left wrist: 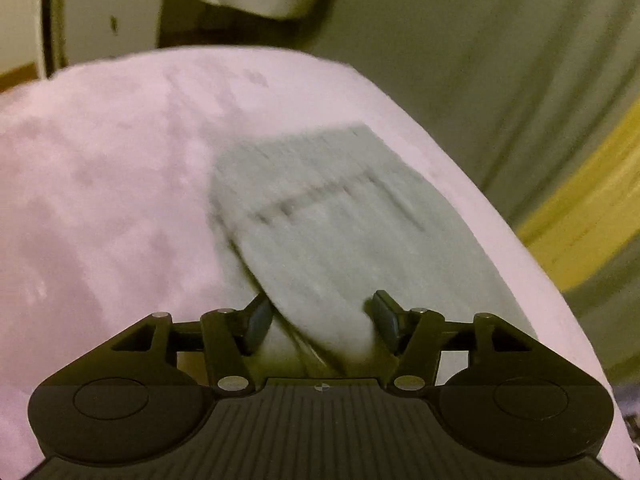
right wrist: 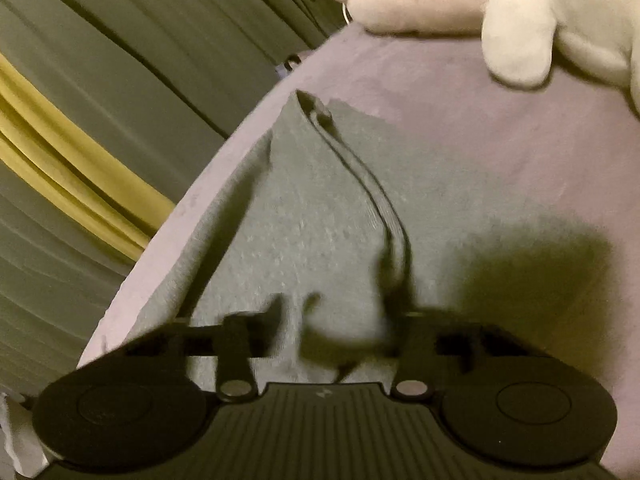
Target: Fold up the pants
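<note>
You work on a bed covered in a pink fleece blanket [left wrist: 100, 200], with a grey-green curtain [left wrist: 500, 60] banded in yellow hanging just beyond its edge. A white cabinet [left wrist: 116, 16] stands past the far end; in the right view, plush toys [right wrist: 520, 20] lie at the blanket's far side. The grey pants [left wrist: 340, 220] lie folded near the curtain-side edge. Your left gripper [left wrist: 322, 320] tilts down over them, jaws spread, cloth between the pads but unpressed. Your right gripper [right wrist: 332, 320] also angles down onto the pants; blur hides its fingers, though they seem parted, a fold bunched between.
</note>
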Motion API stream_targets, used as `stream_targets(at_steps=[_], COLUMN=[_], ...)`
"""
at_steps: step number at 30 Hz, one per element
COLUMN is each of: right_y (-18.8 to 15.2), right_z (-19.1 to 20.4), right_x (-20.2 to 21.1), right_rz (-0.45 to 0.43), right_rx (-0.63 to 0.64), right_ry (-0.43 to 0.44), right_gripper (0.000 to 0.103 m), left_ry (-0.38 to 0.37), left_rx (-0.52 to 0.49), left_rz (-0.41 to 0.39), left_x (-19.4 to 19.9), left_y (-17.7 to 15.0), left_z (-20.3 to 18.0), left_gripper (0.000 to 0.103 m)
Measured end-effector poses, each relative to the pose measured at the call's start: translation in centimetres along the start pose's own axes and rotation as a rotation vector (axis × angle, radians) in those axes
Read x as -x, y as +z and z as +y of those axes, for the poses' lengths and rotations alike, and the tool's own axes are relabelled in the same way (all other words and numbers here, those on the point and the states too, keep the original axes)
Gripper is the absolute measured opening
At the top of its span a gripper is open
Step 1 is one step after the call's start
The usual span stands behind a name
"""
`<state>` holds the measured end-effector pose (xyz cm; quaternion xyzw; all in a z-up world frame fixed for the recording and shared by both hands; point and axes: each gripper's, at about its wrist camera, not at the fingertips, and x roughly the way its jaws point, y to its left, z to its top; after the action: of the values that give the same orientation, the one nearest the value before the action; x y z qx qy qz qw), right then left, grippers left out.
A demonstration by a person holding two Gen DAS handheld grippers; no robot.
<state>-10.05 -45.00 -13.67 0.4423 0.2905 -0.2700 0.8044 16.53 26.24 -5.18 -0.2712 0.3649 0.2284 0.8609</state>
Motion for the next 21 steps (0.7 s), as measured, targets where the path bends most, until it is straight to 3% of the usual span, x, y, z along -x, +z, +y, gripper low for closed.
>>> stream_targets(at_steps=[1,3,6,11,13,15,18,21], right_y=[-0.1,-0.4,-0.4,-0.3,-0.3,-0.2,0.4,1.5], right_z=[0.0,0.3,0.9,1.9,2.1,2.4,3.0,4.4], right_x=[0.0,0.0,-1.0,-1.7,-1.9,-1.9,-1.3,0.0], right_rz=[-0.003,-0.007,0.009,0.019,0.023,0.040,0.042,0.012], right_rx=[0.000,0.019,0.025,0.030,0.031,0.040,0.073,0.131], right_ry=[-0.001,0.002,0.018,0.007,-0.001,-0.023,-0.028,0.000], right_gripper=[0.033,0.035,0.055,0.055,0.042,0.026,0.018,0.011], left_ry=[0.002,0.003,0.041,0.028,0.054,0.078,0.080,0.065], left_rx=[0.006,0.017,0.015,0.021,0.015,0.033,0.004,-0.022], left_rz=[-0.015,-0.035,-0.057,-0.025,-0.005,0.003,-0.001,-0.006], left_x=[0.0,-0.4,-1.5,-2.7,-3.6,-3.0,-2.5,-1.4], left_y=[0.6,1.7,3.1,3.3,3.8,4.2,5.0,5.9], left_z=[0.4,0.6,1.1,0.2,0.1,0.2,0.2,0.1], left_gripper=[0.062,0.077,0.078,0.081,0.081,0.069,0.044,0.033])
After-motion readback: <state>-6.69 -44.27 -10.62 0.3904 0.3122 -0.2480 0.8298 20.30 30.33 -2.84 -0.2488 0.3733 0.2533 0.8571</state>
